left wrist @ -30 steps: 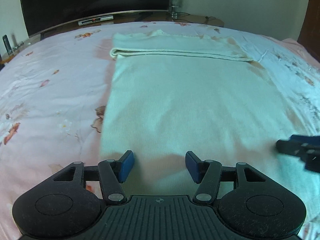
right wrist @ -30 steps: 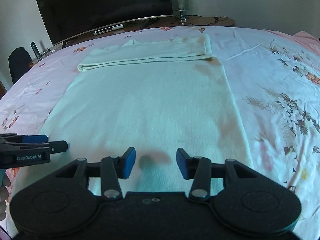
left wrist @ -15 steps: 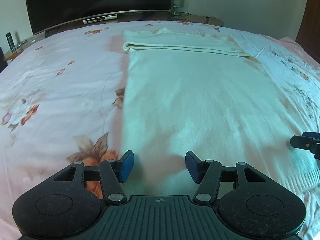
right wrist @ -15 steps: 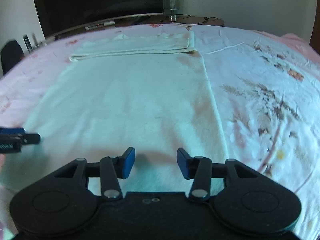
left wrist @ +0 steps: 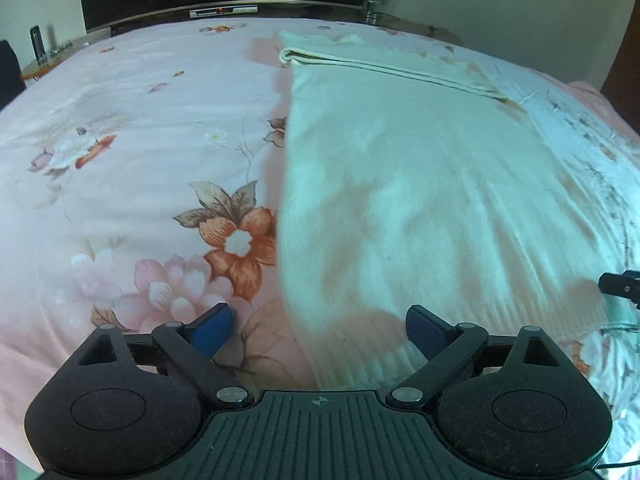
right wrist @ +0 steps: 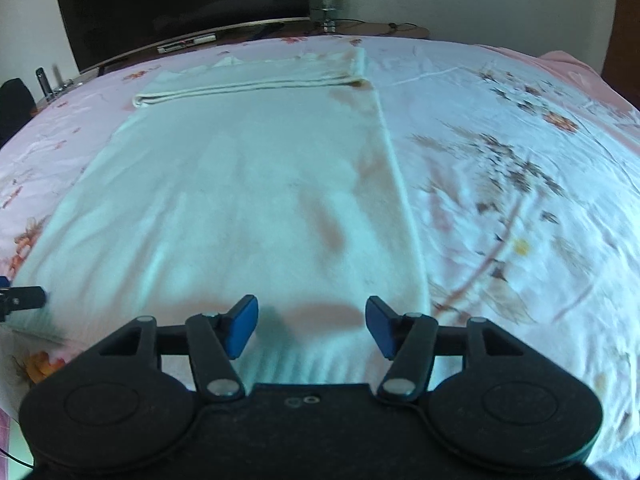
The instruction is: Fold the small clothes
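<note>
Left wrist view: my left gripper (left wrist: 318,330), jaws spread, straddles the cream garment's (left wrist: 420,184) near-left hem corner; right gripper (right wrist: 311,327), also spread, faces the near-right corner.

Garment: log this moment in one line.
left gripper: open, at hem's left corner | right gripper: open, over hem | garment: flat, far end folded

Cream garment (left wrist: 420,200) on pink floral bedsheet (left wrist: 140,140) w/ orange flowers; claws black w/ blue pads (right wrist: 240,332).
</note>
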Demonstrator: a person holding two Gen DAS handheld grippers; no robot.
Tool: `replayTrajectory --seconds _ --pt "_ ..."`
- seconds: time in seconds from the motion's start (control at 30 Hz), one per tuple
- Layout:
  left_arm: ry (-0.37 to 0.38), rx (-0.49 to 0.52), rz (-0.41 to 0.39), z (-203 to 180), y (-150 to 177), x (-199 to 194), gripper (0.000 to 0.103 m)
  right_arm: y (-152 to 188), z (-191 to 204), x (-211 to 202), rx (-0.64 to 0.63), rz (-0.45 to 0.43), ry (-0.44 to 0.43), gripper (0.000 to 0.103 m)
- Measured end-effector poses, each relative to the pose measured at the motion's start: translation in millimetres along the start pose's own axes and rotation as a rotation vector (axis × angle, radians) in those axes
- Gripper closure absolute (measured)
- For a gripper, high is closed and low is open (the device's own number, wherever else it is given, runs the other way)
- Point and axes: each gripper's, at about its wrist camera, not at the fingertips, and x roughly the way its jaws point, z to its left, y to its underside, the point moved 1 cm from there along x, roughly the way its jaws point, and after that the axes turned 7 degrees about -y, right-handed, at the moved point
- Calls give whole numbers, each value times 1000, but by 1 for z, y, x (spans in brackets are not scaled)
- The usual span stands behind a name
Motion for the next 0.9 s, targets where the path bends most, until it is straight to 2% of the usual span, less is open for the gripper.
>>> replayTrajectory --seconds 0.07,0.1,0.17,0.33,0.37,0.4,0.43,0.47,0.5,0.53,0.73,0.9 --pt "30 -28 0 3 2 -1 12 4 -7 -4 18 -1 19 44" --pt "37 -36 1 4 4 -1 19 6 -11 -5 25 -1 27 44" --pt "50 -42 -4 6 4 -2 25 10 -16 -8 34 2 52 44" --pt "107 -76 21 14 1 -2 71 19 -29 -9 110 31 43 44" --pt "123 -84 32 14 0 -1 73 20 -29 -10 118 31 41 47" --pt "131 -84 37 13 -1 0 78 20 -28 -10 123 35 33 49" --pt "143 -83 38 11 -1 0 88 20 -28 -10 134 38 20 56" --pt "160 -85 39 10 -2 1 91 20 -28 -10 144 39 9 67" --pt "170 -87 33 10 -2 0 93 19 -27 -11 147 39 -6 77" --pt "185 -84 23 8 -2 -1 94 18 -26 -12 157 42 -39 95" --pt "224 -72 -64 2 -20 -13 96 6 -18 -20 185 -4 -112 95" --pt "226 -79 -137 -2 -58 -10 99 -22 -19 -25 177 -77 -151 95"
